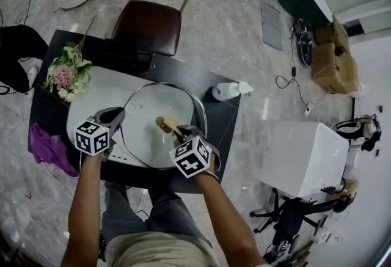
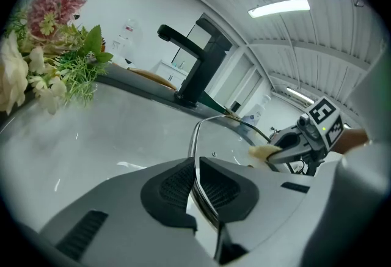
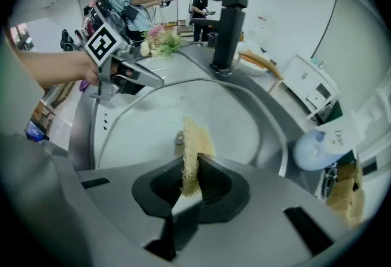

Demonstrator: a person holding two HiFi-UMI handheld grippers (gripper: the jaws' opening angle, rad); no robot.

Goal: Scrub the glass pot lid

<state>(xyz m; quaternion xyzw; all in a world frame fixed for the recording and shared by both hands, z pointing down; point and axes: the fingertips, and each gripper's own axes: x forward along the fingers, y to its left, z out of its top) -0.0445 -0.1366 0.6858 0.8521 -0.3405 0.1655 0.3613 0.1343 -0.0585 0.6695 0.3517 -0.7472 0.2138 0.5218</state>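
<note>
Over sink (image 1: 91, 96), glass pot lid (image 1: 160, 114) clamped at rim by left gripper (image 1: 118, 117), loofah pad (image 1: 164, 124) pinched by right gripper (image 1: 182, 132)

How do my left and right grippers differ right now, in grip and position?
The left gripper is clamped on the left-hand rim of the glass lid; the right gripper pinches a tan scrub pad over the lid's middle. The left gripper points shallowly across the sink; the right gripper points steeply down. Both are shut on something.
</note>
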